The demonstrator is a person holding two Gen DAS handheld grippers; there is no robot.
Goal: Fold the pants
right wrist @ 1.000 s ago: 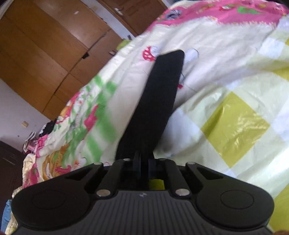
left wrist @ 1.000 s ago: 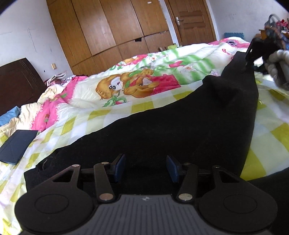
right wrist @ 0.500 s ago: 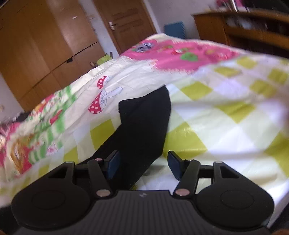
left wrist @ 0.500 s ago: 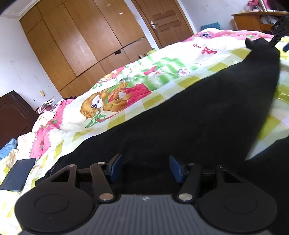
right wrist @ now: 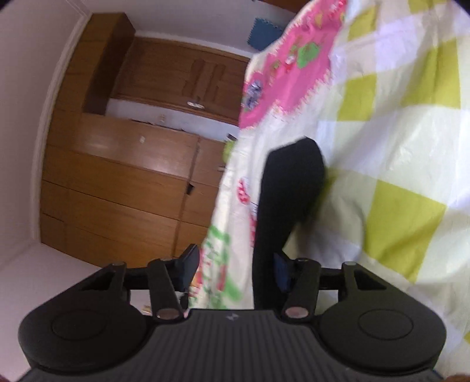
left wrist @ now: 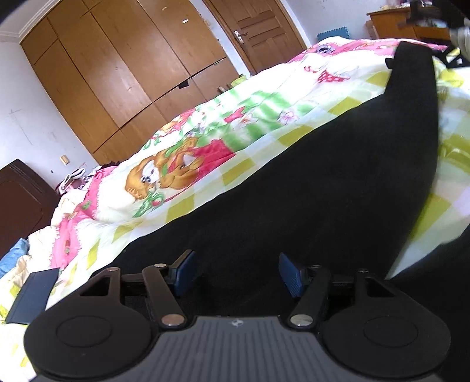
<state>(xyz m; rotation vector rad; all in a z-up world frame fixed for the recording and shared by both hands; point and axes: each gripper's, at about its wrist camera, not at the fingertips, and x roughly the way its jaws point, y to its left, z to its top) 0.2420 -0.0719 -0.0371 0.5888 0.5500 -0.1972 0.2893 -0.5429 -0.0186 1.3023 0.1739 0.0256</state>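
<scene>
Black pants (left wrist: 323, 182) lie stretched across a cartoon-print quilt (left wrist: 182, 164), one leg end reaching the far right (left wrist: 411, 64). My left gripper (left wrist: 236, 273) hovers just over the near end of the pants; its jaws are opening and nothing is pinched between its blue pads (left wrist: 289, 274). In the right wrist view, which is rolled on its side, the leg end (right wrist: 290, 182) lies on the quilt. My right gripper (right wrist: 235, 270) is closing, with the black cloth running beside its right pad (right wrist: 280, 273) but not squeezed.
A wooden wardrobe (left wrist: 123, 76) and door (left wrist: 258, 32) stand behind the bed. A dark flat case (left wrist: 32, 293) lies on the quilt at the left. A dark headboard (left wrist: 20, 202) is at the far left, a wooden desk (left wrist: 390, 20) at the upper right.
My right gripper let go of the leg end, drew back and rolled sideways. The leg now lies flat on the quilt. My left jaws spread wider over the pants.
</scene>
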